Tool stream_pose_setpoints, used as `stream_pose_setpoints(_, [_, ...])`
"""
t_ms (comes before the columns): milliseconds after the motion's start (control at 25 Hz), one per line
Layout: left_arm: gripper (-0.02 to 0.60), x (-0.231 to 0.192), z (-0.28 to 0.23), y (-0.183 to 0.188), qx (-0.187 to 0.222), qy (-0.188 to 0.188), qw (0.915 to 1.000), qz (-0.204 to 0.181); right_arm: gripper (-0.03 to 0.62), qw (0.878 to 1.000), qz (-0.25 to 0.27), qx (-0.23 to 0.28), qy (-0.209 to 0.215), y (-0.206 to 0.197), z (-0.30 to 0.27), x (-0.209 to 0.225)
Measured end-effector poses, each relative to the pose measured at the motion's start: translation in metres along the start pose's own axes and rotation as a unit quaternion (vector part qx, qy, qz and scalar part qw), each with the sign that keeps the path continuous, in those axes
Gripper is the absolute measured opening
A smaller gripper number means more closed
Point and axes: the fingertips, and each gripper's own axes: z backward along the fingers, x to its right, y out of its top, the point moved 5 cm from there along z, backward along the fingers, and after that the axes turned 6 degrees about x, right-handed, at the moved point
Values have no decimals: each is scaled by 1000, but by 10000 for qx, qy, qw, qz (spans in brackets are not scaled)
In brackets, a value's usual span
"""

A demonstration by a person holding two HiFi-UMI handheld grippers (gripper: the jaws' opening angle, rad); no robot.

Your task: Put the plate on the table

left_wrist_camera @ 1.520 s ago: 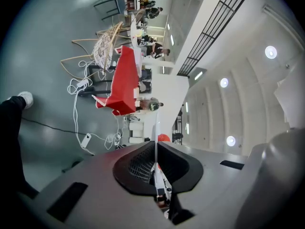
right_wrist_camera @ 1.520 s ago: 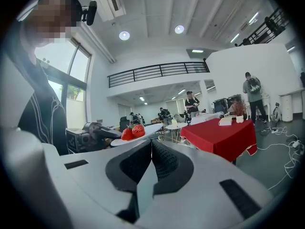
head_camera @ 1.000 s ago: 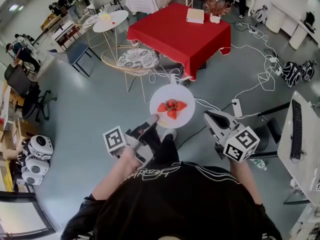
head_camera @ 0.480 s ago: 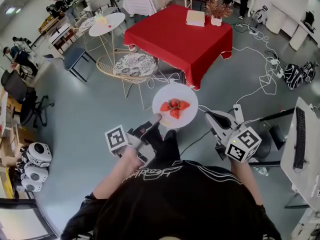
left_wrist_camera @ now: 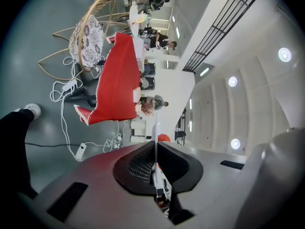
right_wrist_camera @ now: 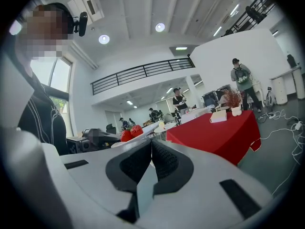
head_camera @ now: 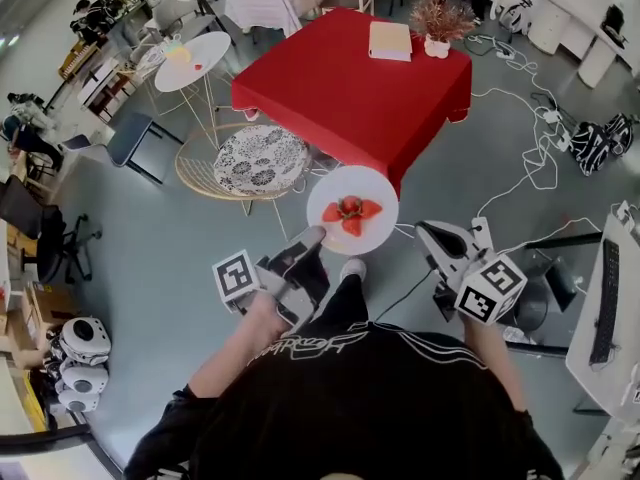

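Observation:
A white plate (head_camera: 352, 210) with cut strawberries (head_camera: 349, 212) hangs in the air just short of the near corner of the red-clothed table (head_camera: 350, 78). My left gripper (head_camera: 313, 236) is shut on the plate's near-left rim. In the left gripper view the plate (left_wrist_camera: 156, 137) shows edge-on as a thin white line between the pressed pads, with the red table (left_wrist_camera: 116, 80) beyond it. My right gripper (head_camera: 420, 229) floats to the right of the plate, apart from it, jaws shut with nothing in them. In the right gripper view, the plate's strawberries (right_wrist_camera: 131, 133) appear to its left and the table (right_wrist_camera: 224, 130) ahead.
A wicker chair with a patterned cushion (head_camera: 258, 160) stands left of the table's near corner. White cables and a power strip (head_camera: 520, 158) trail over the floor at right. A book (head_camera: 389, 40) and a potted plant (head_camera: 437, 18) sit at the table's far side. A desk (head_camera: 610, 308) stands at far right.
Both grippers and the plate have come closer to the red table, which now sits larger and nearer in the head view. The grip on the plate is unchanged.

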Motion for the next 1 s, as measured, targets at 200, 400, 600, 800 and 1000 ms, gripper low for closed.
stream_pose_setpoints(200, [18, 2, -71, 64, -192, 74, 9998, -22, 8, 9998, -103, -26, -147, 20, -69, 57])
stream_pose_setpoints(400, [18, 3, -134, 122, -321, 110, 9994, -109, 8, 9996, -182, -89, -215, 36, -133, 107])
stream_pose_setpoints(600, [18, -2, -175, 167, -308, 162, 9994, -14, 8, 9992, -191, -76, -330, 50, -182, 143])
stream_pose_setpoints(800, [18, -10, -204, 197, -336, 186, 9992, 89, 8, 9989, -180, -190, -382, 54, -213, 164])
stream_pose_setpoints(1000, [18, -16, -233, 217, -346, 206, 9991, 112, 8, 9986, -190, -198, -449, 61, -231, 188])
